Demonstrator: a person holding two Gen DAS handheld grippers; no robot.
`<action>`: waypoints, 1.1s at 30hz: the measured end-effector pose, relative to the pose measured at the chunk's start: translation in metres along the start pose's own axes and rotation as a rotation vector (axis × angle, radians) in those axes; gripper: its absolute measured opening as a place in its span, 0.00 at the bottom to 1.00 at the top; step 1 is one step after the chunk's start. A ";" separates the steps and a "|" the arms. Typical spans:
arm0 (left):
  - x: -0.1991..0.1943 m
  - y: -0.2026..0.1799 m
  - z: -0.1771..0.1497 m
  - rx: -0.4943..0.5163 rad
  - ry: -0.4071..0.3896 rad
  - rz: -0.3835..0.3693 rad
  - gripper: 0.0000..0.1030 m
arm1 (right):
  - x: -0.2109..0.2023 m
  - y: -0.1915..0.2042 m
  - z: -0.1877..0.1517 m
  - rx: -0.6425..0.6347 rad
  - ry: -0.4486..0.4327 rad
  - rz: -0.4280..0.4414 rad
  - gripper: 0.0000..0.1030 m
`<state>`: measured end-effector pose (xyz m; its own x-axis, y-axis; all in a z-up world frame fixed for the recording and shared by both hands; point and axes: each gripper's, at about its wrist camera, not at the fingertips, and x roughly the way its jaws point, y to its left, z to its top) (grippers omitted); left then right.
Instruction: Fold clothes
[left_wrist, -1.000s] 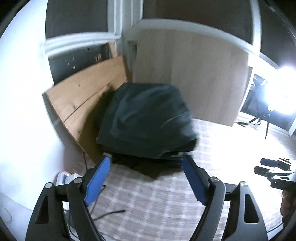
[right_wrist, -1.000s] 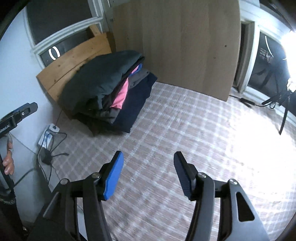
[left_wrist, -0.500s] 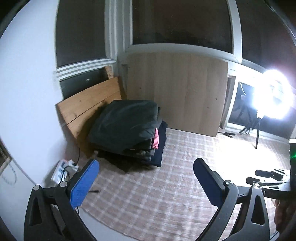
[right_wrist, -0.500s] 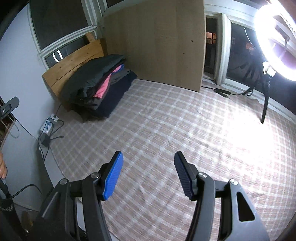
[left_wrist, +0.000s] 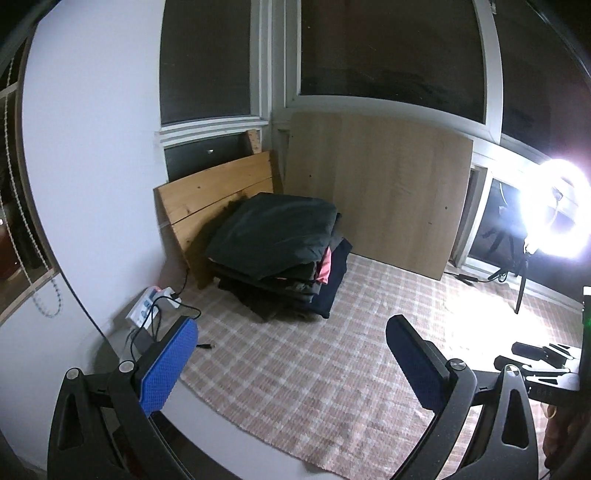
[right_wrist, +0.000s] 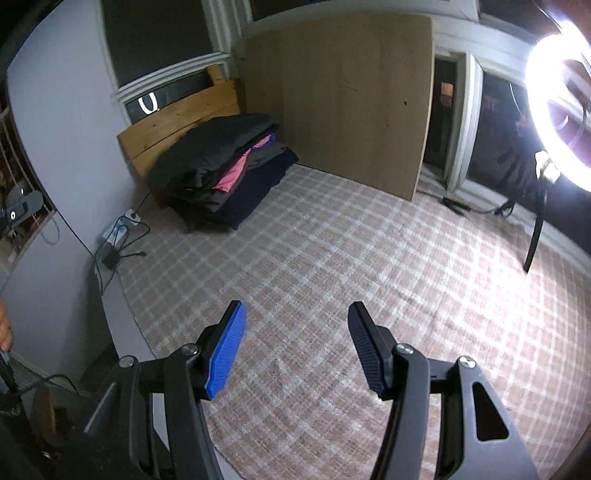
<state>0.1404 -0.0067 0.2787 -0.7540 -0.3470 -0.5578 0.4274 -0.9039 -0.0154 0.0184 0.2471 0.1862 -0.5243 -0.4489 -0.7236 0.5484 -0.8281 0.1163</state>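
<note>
A stack of folded clothes (left_wrist: 280, 251), mostly dark with a pink layer in it, sits on the checked mat (left_wrist: 314, 369) against the far wall. It also shows in the right wrist view (right_wrist: 225, 166). My left gripper (left_wrist: 291, 354) is open and empty, held well back from the stack. My right gripper (right_wrist: 295, 339) is open and empty above the checked mat (right_wrist: 332, 277), far from the stack. The right gripper's tips show at the right edge of the left wrist view (left_wrist: 532, 354).
Wooden boards (left_wrist: 376, 188) lean on the wall behind the stack. A power strip with cables (left_wrist: 151, 306) lies at the mat's left edge. A bright ring light on a stand (left_wrist: 554, 210) stands at the right. The mat's near edge (left_wrist: 258, 435) curves in front.
Both grippers have pulled back and up from the stack, which now looks much smaller and farther away. The left gripper's fingers have spread wider. The stack has not moved.
</note>
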 end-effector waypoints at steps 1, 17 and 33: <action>-0.001 0.000 0.000 -0.003 0.000 0.003 0.99 | -0.002 0.002 0.000 -0.016 -0.007 -0.006 0.55; -0.021 0.003 0.001 -0.019 -0.035 0.044 0.99 | -0.011 0.025 0.007 -0.108 -0.043 0.016 0.55; -0.027 0.007 -0.002 -0.040 -0.041 0.066 0.99 | -0.011 0.030 0.002 -0.114 -0.043 0.027 0.55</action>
<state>0.1648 -0.0029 0.2917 -0.7430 -0.4159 -0.5245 0.4958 -0.8684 -0.0138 0.0390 0.2266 0.1990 -0.5339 -0.4867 -0.6914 0.6320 -0.7729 0.0560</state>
